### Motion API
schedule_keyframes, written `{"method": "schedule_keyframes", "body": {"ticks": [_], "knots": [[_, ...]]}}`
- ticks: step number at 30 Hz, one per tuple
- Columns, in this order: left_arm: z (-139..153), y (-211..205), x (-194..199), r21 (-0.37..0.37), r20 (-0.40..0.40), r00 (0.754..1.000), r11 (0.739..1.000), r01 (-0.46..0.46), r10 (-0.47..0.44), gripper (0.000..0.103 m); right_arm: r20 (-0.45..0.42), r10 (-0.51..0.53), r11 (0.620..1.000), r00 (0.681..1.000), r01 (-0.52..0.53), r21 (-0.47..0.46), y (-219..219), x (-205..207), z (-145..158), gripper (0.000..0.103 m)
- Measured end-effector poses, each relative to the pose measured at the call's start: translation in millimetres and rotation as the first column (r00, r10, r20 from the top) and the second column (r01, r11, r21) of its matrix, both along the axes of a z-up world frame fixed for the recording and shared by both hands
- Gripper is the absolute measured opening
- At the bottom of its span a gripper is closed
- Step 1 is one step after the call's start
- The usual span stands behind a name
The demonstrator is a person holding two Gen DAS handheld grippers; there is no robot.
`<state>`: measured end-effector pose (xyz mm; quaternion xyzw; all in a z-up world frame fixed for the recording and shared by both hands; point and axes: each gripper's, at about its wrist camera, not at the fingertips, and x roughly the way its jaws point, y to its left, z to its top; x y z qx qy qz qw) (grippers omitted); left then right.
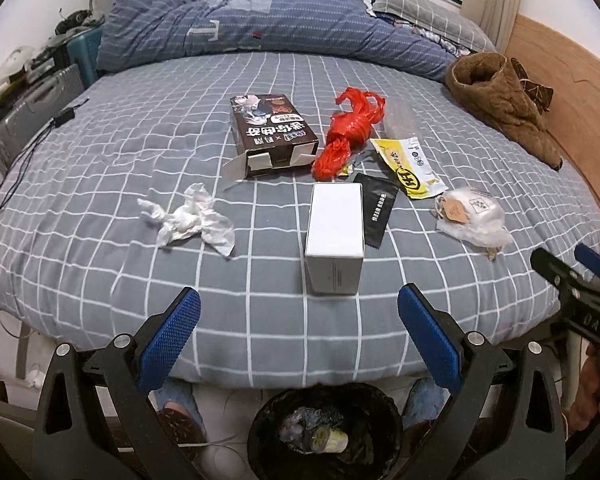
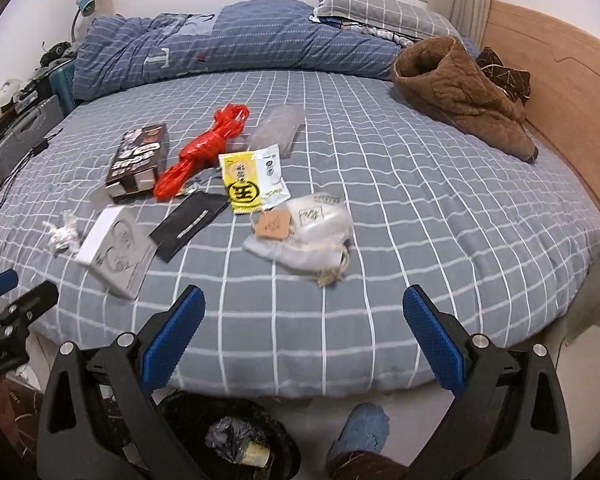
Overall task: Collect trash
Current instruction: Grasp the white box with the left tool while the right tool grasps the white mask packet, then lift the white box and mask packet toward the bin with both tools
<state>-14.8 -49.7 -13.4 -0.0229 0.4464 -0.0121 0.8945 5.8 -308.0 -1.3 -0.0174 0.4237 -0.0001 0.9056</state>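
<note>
Eight or so scraps lie on the bed (image 1: 100, 152), nothing lifted yet. Nearest you is the white box (image 1: 334, 232), with the black sachet (image 1: 378, 208) touching its right side and the crumpled tissue (image 1: 192, 216) off to its left. Behind them sit the dark carton (image 1: 270, 132), the red plastic bag (image 1: 350, 132), the yellow wrapper (image 1: 406, 166) and, far right, the clear pouch (image 1: 474, 216). Your left gripper (image 1: 298, 344) hangs at the bed's near edge, fingers wide apart, empty. Your right gripper (image 2: 304, 348) does the same, fingers spread, holding nothing. Below you, the bin (image 1: 326, 432) on the floor holds a few bits. By my read, you're at the very start: every piece on the bed is left.
</note>
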Motion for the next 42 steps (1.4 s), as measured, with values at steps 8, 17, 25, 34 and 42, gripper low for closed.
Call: {"method": "schedule_keyframes", "body": {"ticks": [8, 17, 25, 34, 42], "knots": [[-21.1, -12.0, 34.3, 0.007, -0.019, 1.000, 1.000, 0.024, -0.024, 0.096, -0.034, -0.016, 1.000, 0.999, 0.016, -0.007, -8.8, 55.8, -24.2, 0.095], [-42.7, -20.7, 65.1, -0.002, -0.038, 0.999, 0.999, 0.035, -0.035, 0.087, -0.094, -0.018, 1.000, 0.995, 0.016, -0.021, -15.1, 107.3, -63.0, 0.086], [-59.9, -29.9, 76.8, 0.015, -0.055, 0.997, 0.998, 0.063, -0.062, 0.063, -0.127, -0.023, 1.000, 0.992, 0.025, 0.014, -19.0, 131.0, -87.7, 0.074], [-67.3, -35.6, 82.0, 0.010, -0.068, 0.994, 0.997, 0.081, -0.080, 0.040, -0.154, -0.056, 0.997, 0.986, 0.065, 0.051, -23.1, 134.8, -95.7, 0.055], [-67.0, -34.0, 81.6, 0.003, -0.065, 0.996, 0.998, 0.069, -0.068, 0.039, -0.148, -0.039, 0.999, 0.988, 0.044, 0.031, -16.0, 130.6, -96.3, 0.040]]}}
